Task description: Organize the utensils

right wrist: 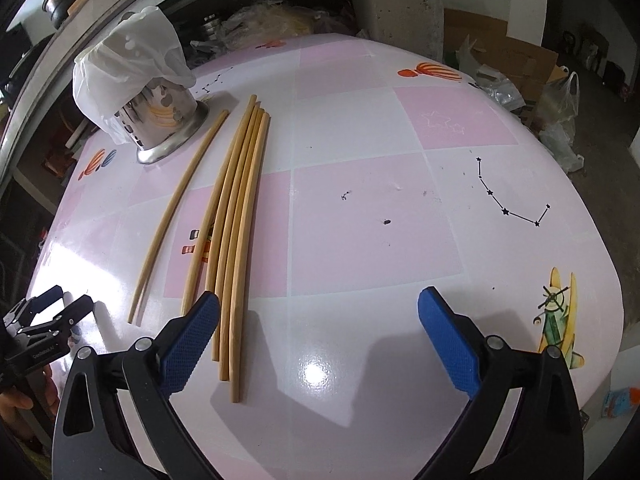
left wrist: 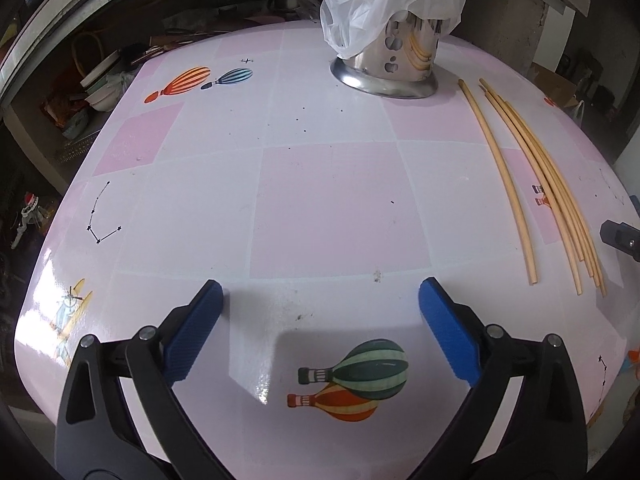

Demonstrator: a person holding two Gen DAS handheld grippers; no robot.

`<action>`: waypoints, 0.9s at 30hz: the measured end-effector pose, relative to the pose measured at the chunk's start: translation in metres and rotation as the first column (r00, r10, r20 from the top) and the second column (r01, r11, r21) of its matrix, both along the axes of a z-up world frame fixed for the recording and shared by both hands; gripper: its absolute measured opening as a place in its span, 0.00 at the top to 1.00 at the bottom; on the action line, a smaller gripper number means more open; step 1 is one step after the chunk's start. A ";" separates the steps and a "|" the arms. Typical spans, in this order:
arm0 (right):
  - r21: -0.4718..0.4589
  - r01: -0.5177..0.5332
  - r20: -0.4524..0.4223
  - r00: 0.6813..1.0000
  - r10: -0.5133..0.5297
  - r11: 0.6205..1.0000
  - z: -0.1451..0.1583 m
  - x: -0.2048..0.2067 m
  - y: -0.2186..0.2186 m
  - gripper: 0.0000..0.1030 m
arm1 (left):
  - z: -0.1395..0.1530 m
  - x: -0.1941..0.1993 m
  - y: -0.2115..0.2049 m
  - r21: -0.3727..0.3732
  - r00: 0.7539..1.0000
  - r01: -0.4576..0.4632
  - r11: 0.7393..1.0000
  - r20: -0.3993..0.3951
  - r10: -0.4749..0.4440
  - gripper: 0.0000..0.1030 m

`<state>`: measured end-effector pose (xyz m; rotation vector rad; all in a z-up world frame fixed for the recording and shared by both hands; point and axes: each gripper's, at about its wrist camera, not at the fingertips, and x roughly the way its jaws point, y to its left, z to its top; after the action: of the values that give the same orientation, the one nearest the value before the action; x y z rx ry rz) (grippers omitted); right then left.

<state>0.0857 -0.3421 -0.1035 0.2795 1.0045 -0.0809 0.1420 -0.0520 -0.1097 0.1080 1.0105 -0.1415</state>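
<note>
We see the tabletop (right wrist: 360, 208) first, a glossy pink-and-white chequered surface printed with hot-air balloons, star patterns and a small aeroplane, with cluttered shelves and bags beyond its far edge. Toward its far side stands one shiny metal utensil holder (right wrist: 168, 120) with a flared base, its top covered by a crumpled white plastic bag (right wrist: 132, 64). Just beside its base lie the wooden chopsticks (right wrist: 236, 200), long pale sticks stretched toward us: in the right wrist view we count about seven, two set slightly apart on the holder's side and roughly five bunched together, though where they overlap the count is uncertain. Nothing lies between the sticks and the holder. Our right hand-held gripper (right wrist: 318, 300) hangs over the near ends of the bunch, jaws spread wide and empty. Our left hand-held gripper (left wrist: 320, 288) has its jaws wide apart over bare tabletop, holding nothing.
</note>
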 end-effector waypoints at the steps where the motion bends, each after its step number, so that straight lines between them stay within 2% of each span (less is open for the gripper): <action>1: 0.003 -0.003 0.002 1.000 0.003 1.000 0.000 0.001 0.000 0.06 | 0.000 0.000 0.000 -0.001 1.000 0.001 1.000 0.003 -0.001 0.08; 6: 0.024 -0.003 0.011 1.000 0.003 1.000 -0.002 0.002 -0.001 0.06 | 0.000 0.000 0.000 0.003 1.000 0.013 1.000 0.001 -0.013 0.08; 12: -0.004 -0.009 0.011 1.000 0.009 1.000 -0.002 0.003 0.001 0.06 | 0.000 -0.001 0.000 0.002 1.000 0.013 1.000 0.008 -0.013 0.08; 27: 0.014 0.012 0.013 1.000 -0.012 1.000 -0.002 0.004 -0.001 0.06 | 0.000 -0.002 0.001 -0.002 0.999 0.036 0.999 0.006 -0.036 0.08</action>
<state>0.0901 -0.3435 -0.1056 0.2979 0.9909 -0.0828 0.1403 -0.0505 -0.1095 0.1245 1.0029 -0.1757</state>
